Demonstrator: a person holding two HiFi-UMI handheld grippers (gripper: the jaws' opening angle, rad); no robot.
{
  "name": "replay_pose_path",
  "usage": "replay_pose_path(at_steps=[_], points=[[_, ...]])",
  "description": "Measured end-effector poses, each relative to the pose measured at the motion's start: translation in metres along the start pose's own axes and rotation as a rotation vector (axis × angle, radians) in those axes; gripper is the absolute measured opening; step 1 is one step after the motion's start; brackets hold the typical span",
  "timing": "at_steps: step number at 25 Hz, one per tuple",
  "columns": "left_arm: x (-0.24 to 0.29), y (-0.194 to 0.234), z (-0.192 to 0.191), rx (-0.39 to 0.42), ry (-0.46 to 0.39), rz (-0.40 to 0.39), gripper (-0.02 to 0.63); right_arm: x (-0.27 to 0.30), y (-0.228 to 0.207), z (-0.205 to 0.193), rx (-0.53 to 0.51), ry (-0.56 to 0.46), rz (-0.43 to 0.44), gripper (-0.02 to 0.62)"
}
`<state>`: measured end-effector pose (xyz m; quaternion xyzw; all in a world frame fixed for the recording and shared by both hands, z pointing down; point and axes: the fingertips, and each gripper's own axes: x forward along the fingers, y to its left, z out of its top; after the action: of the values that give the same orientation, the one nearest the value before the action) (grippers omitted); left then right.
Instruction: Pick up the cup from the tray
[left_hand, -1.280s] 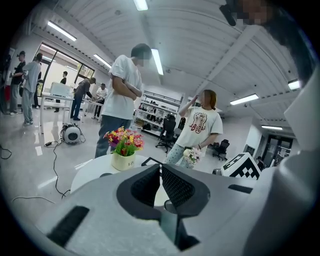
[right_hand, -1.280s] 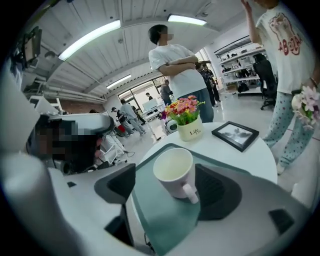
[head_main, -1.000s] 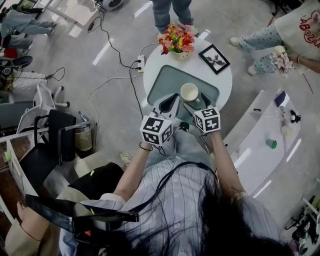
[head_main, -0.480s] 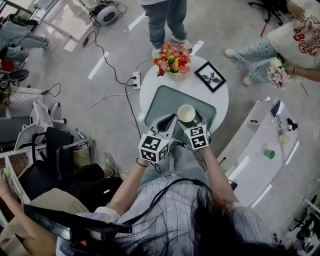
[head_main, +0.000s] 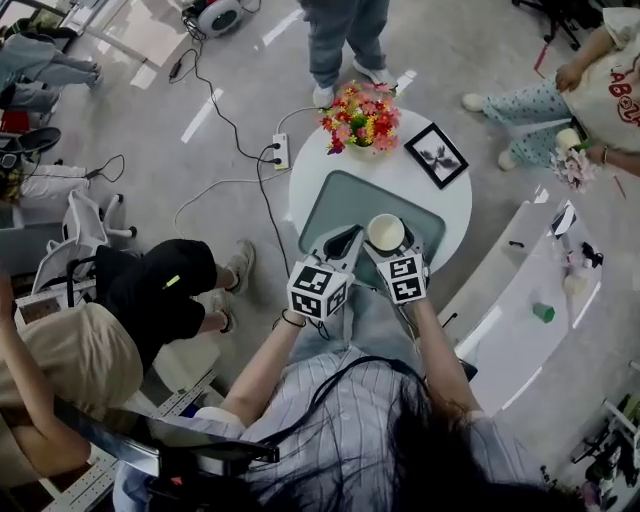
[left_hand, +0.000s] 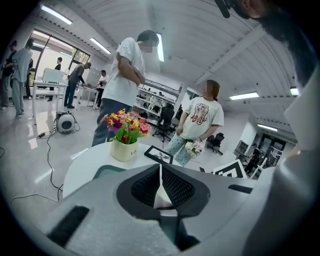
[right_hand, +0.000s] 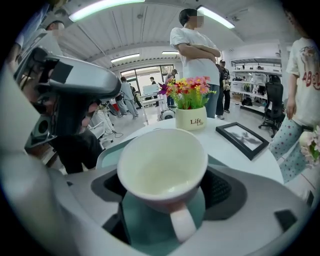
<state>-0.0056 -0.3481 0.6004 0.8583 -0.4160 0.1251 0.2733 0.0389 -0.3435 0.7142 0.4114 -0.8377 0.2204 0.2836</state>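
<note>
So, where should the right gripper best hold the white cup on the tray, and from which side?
Probably the body of the cup, below the rim, coming from the handle side. It stands upright on the tray and its handle points at the right gripper, so both side walls are free. That gripper's jaws have just been opening, with the cup between them.

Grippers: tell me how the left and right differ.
The left gripper has its jaws together, with nothing between them. The right gripper has just been opening, and its jaws stand wide around the cup. The left sits beside the cup, while the right straddles it. Both are over the tray.
</note>
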Motion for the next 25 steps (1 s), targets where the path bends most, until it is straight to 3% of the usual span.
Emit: replay_pose_path(at_steps=[4, 9, 15, 21, 25], points=[[0.001, 0.006, -0.005, -0.006, 0.023, 0.002, 0.023, 0.004, 0.002, -0.003, -0.031, 0.040, -0.003, 0.413], [0.003, 0.012, -0.003, -0.015, 0.029, 0.003, 0.023, 0.007, -0.001, 0.006, -0.025, -0.001, -0.042, 0.411], [0.004, 0.021, -0.002, -0.011, 0.030, 0.014, 0.023, 0.009, -0.004, 0.006, -0.025, 0.023, -0.059, 0.411], [-0.002, 0.024, -0.005, -0.014, 0.034, 0.023, 0.023, -0.005, -0.014, 0.005, 0.121, -0.020, -0.138, 0.411], [0.001, 0.018, -0.005, -0.010, 0.030, 0.013, 0.023, -0.021, -0.017, 0.016, 0.164, -0.046, -0.134, 0.411]])
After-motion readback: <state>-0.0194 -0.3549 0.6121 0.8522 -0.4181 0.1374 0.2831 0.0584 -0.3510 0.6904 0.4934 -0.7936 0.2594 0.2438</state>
